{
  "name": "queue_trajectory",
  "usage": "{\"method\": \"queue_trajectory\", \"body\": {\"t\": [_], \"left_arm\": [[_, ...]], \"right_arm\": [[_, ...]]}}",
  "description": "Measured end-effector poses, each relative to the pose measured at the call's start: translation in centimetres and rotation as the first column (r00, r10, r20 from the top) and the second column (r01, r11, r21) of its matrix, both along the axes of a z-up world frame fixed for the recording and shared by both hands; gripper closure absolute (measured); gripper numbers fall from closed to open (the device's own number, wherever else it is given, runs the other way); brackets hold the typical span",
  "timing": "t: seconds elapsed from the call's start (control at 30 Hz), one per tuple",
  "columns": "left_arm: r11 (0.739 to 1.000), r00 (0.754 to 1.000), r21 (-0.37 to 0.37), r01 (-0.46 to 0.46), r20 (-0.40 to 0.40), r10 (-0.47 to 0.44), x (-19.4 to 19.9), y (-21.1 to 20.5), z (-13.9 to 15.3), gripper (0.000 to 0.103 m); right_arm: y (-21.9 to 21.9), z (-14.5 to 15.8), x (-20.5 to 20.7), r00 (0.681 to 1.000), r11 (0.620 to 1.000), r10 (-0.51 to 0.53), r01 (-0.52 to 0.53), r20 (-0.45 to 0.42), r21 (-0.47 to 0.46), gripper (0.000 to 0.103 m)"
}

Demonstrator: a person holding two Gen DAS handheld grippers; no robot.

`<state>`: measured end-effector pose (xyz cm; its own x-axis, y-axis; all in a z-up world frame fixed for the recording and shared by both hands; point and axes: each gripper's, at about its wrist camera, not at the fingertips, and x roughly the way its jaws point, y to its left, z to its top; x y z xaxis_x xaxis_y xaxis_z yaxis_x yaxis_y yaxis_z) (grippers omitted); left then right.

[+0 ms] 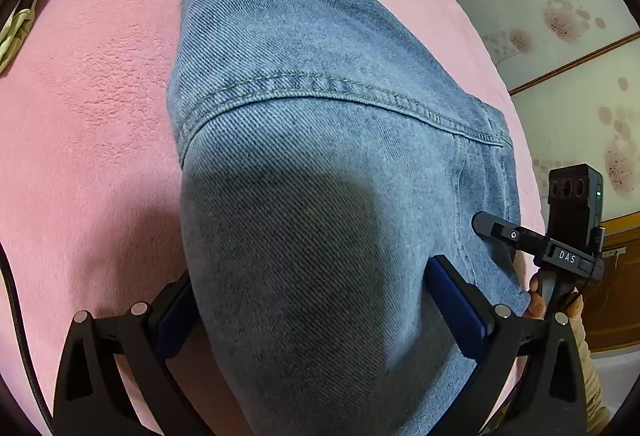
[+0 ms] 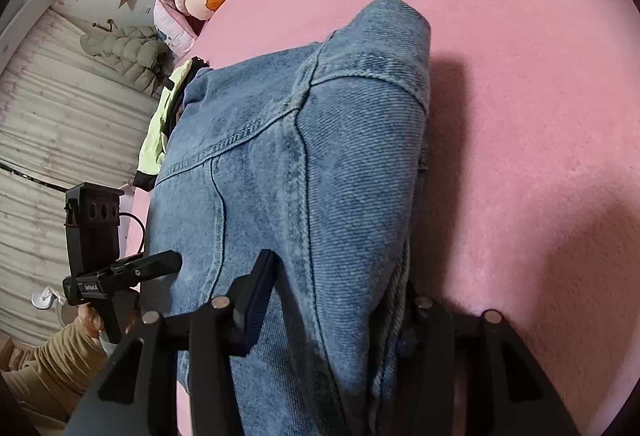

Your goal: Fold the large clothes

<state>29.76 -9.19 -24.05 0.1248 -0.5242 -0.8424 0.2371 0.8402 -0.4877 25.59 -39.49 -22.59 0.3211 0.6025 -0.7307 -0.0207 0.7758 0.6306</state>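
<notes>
A folded denim jacket (image 1: 320, 155) lies on a pink blanket (image 1: 88, 115), its stitched seams facing up. The left gripper (image 1: 316, 304) stands with its jaws spread wide, one blue pad at each side of the jacket's near end, and whether the pads press the cloth cannot be told. The right gripper (image 2: 336, 300) has its jaws about half open, with a thick fold of the jacket between them; a hand (image 1: 538, 302) holds its handle at the blanket's edge.
</notes>
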Motion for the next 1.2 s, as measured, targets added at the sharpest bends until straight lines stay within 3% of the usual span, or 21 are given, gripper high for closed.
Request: {"method": "queue_trajectory", "body": {"t": [0.17,0.3,0.4,0.5,0.63,0.87,1.03,1.2], "left_arm": [[0.998,0.998,0.063,-0.016,0.057,0.012,-0.6,-1.9,0.5,0.020],[0.995,0.991,0.095,-0.001,0.134,-0.012,-1.7,-2.6,2.7,0.045],[0.992,0.981,0.123,0.016,0.192,-0.039,-2.7,-2.7,4.7,0.056],[0.986,0.968,0.165,0.031,0.240,-0.071,-4.0,-2.6,6.7,0.057],[0.985,0.964,0.168,0.037,0.254,-0.079,-5.0,0.2,9.4,0.057],[0.979,0.951,0.202,0.001,0.302,-0.063,-5.4,9.9,15.3,0.057],[0.970,0.935,0.241,-0.026,0.349,-0.062,-1.1,16.8,20.1,0.057],[0.971,0.929,0.234,-0.055,0.368,-0.036,7.4,24.3,23.3,0.057]], "right_arm": [[1.2,0.8,0.0,0.999,0.998,-0.003,0.005,0.033,-0.059,0.071],[2.3,2.6,-0.9,0.997,0.991,-0.030,0.039,0.067,-0.126,0.080],[3.6,4.6,-1.8,0.993,0.982,-0.033,0.054,0.112,-0.183,0.084],[5.4,7.0,-2.9,0.990,0.975,-0.027,0.057,0.138,-0.213,0.086],[8.6,9.7,-4.5,0.989,0.975,-0.007,0.040,0.151,-0.219,0.087],[17.4,14.6,-3.9,0.983,0.988,0.031,-0.003,0.178,-0.152,0.087],[25.3,19.1,1.6,0.972,0.993,0.065,-0.042,0.225,-0.107,0.087],[32.8,22.1,9.5,0.957,0.993,0.082,-0.056,0.279,-0.101,0.087]]}}
